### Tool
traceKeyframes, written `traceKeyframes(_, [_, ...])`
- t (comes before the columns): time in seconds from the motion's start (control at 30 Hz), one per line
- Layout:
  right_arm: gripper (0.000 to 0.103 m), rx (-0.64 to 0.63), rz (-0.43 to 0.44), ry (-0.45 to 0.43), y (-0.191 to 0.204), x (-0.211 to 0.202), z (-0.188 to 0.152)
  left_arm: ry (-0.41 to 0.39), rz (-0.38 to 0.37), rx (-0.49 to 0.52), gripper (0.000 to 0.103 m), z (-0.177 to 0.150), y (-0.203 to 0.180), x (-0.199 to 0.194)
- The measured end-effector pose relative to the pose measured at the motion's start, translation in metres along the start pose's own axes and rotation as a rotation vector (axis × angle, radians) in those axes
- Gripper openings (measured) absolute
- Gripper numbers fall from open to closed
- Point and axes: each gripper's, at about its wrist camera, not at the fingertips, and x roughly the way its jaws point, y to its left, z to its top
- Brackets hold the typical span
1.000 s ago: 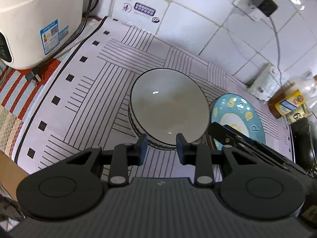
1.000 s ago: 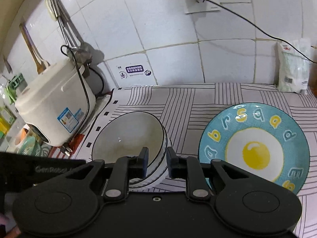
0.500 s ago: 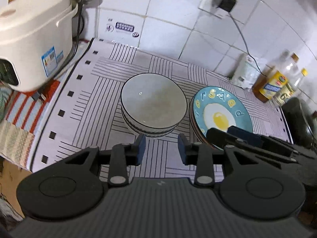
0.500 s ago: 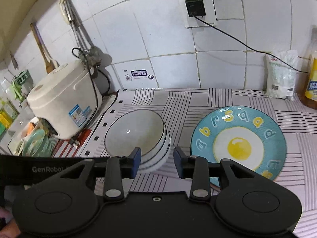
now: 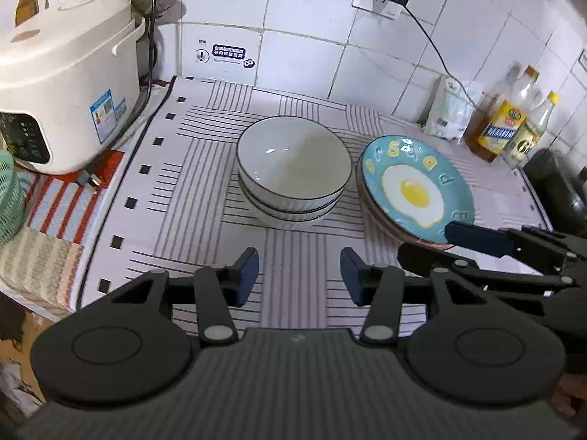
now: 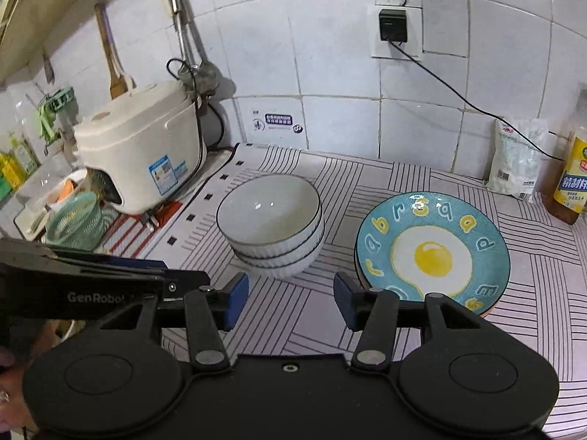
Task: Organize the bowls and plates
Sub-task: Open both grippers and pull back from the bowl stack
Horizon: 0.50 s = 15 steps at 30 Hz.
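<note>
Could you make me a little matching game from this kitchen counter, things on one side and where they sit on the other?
Things:
1. white bowls
2. fried-egg plate
3. rice cooker
4. oil bottle

Places:
A. far right, by the wall
B. stacked, centre of the striped mat
C. far left, plugged in
D. on other plates, right of the bowls

Pairs: 1-B, 2-D, 3-C, 4-A

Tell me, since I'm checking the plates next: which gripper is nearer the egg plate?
Right. The right gripper has one finger at the egg plate's near rim; the left gripper hangs back, nearer the stacked bowls.
</note>
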Motion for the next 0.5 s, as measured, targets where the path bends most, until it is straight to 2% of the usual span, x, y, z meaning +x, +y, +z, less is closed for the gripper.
traceKeyframes(0.33, [0.068, -0.041, 0.003, 0.002, 0.006, 0.019, -0.019, 0.003, 0.041, 0.011, 0.066, -0.01, 0.022, 0.013])
traceKeyframes(0.5, [0.069, -0.081, 0.02, 0.023, 0.012, 0.035, -0.028, 0.02, 0.025, 0.006, 0.075, -0.007, 0.031, 0.021])
